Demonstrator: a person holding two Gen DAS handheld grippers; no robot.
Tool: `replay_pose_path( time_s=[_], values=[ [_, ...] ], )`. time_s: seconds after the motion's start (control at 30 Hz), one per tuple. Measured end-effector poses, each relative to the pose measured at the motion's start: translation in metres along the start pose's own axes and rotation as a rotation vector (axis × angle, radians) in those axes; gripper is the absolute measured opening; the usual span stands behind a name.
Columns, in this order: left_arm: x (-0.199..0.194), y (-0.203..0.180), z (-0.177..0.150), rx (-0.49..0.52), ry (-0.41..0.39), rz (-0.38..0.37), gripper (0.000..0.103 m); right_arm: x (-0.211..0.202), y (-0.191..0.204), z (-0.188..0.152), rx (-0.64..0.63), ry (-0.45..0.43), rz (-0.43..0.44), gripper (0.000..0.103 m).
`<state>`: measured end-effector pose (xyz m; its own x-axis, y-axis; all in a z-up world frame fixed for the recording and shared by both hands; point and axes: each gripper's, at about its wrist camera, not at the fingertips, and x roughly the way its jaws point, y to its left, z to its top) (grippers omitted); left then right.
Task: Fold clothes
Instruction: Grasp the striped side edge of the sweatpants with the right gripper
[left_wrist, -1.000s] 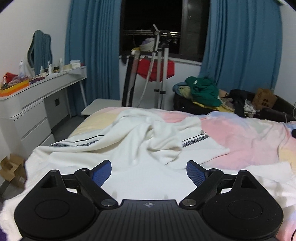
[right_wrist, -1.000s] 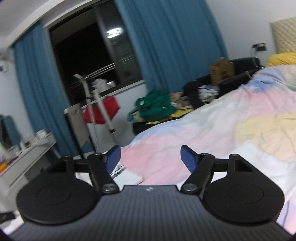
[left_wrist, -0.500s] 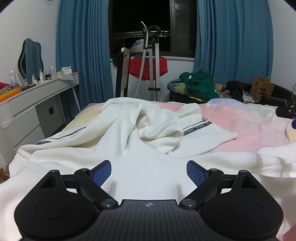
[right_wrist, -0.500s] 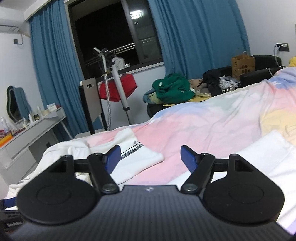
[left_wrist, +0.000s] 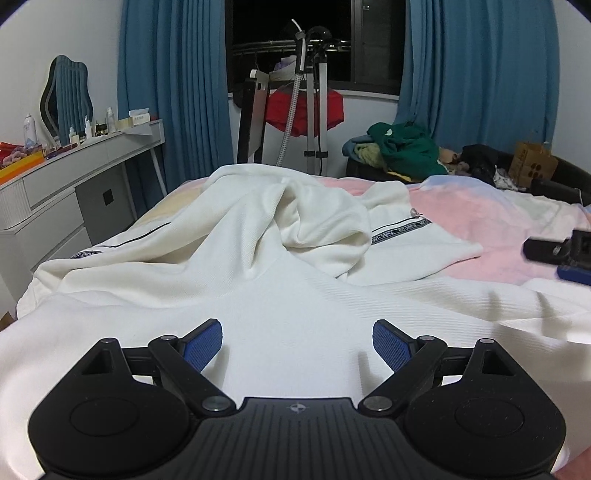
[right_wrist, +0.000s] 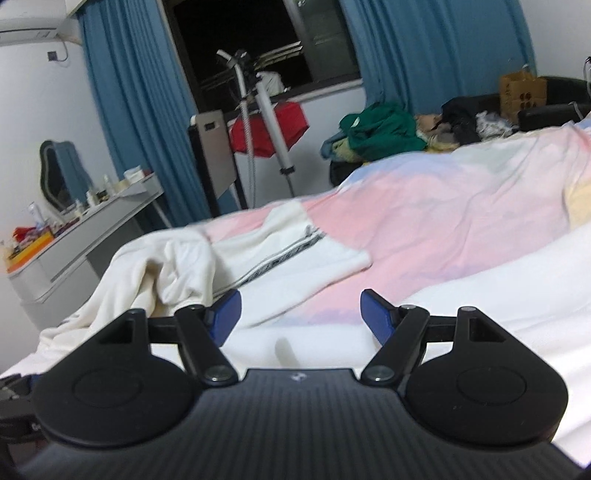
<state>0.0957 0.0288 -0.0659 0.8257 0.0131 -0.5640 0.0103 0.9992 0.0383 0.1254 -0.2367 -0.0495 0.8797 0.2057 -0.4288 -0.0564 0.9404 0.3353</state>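
Note:
A white hoodie (left_wrist: 280, 266) with black-trimmed sleeves lies rumpled on the pastel bedspread (left_wrist: 491, 221), its hood bunched in the middle. My left gripper (left_wrist: 297, 341) is open and empty, low over the hoodie's near white cloth. My right gripper (right_wrist: 301, 308) is open and empty, low over the hoodie's near edge (right_wrist: 295, 339), with a sleeve (right_wrist: 288, 251) ahead on the left. The right gripper also shows at the right edge of the left wrist view (left_wrist: 565, 254).
A white dresser (left_wrist: 74, 177) with bottles and a mirror stands left of the bed. A garment steamer stand (left_wrist: 306, 110) with a red cloth is by the window. A pile of clothes (left_wrist: 402, 151) and a cardboard box (left_wrist: 532, 166) lie beyond the bed.
Both grippers have come down closer to the hoodie. The right wrist view has swung left and down, so the hoodie now fills its lower left. Both stayed open.

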Motion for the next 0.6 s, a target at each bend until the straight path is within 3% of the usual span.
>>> replay_pose_path(
  time_s=[0.23, 0.4, 0.5, 0.6],
  values=[
    [-0.001, 0.006, -0.002, -0.019, 0.007, -0.032, 0.091, 0.045, -0.013, 0.012, 0.235, 0.125, 0.148, 0.074],
    [0.016, 0.016, -0.004, -0.068, 0.032, -0.068, 0.092, 0.108, -0.03, 0.013, 0.435, 0.184, 0.101, 0.073],
    [0.031, 0.023, -0.006, -0.104, 0.06, -0.098, 0.092, 0.149, -0.044, 0.004, 0.524, 0.208, 0.029, 0.064],
    [0.046, 0.025, -0.01, -0.121, 0.061, -0.12, 0.092, 0.174, -0.049, 0.004, 0.558, 0.159, -0.028, 0.055]
  ],
)
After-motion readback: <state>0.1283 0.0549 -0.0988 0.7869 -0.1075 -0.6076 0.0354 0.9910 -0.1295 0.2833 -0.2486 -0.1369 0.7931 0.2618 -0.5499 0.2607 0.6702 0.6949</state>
